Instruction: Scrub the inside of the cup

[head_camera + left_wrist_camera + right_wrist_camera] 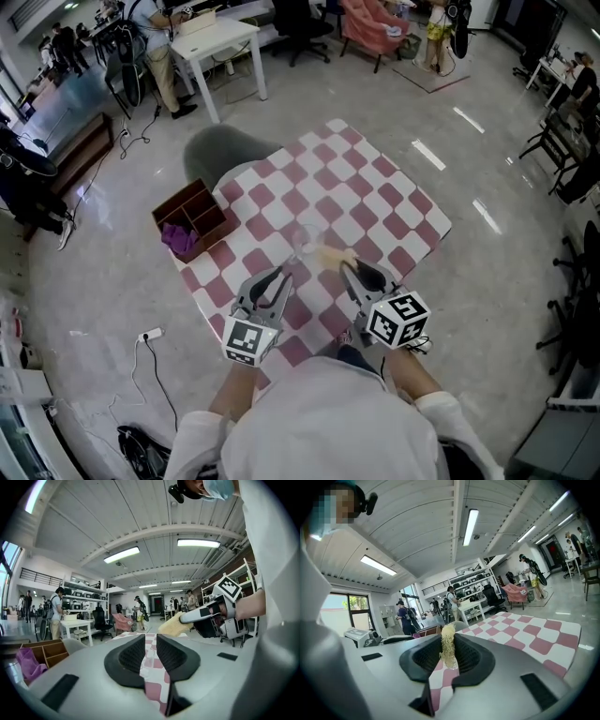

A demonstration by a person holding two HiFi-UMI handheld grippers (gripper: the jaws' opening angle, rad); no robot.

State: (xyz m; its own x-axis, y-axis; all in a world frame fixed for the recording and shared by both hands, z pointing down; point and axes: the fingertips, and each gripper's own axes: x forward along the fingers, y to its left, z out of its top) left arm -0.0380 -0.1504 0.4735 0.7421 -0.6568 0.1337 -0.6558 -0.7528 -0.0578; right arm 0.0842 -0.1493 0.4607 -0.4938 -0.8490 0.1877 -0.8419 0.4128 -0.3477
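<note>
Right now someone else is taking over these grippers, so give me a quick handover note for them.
Left gripper: jaws a narrow gap apart, nothing between them, near the cup.
Right gripper: jaws shut on the yellow sponge, close to the cup.
Cup: clear, on the checkered table, not held.
Done: sponge picked up.
Left: steady the cup and scrub its inside.

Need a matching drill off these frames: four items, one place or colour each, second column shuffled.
1. yellow sponge
2. purple cloth
3. cup
4. tablecloth

A. in the brown box
B. pink and white checks
C. clamped in the right hand-held gripper
D. clear, standing on the tablecloth

Pairs: 1-C, 2-A, 3-D, 4-B
</note>
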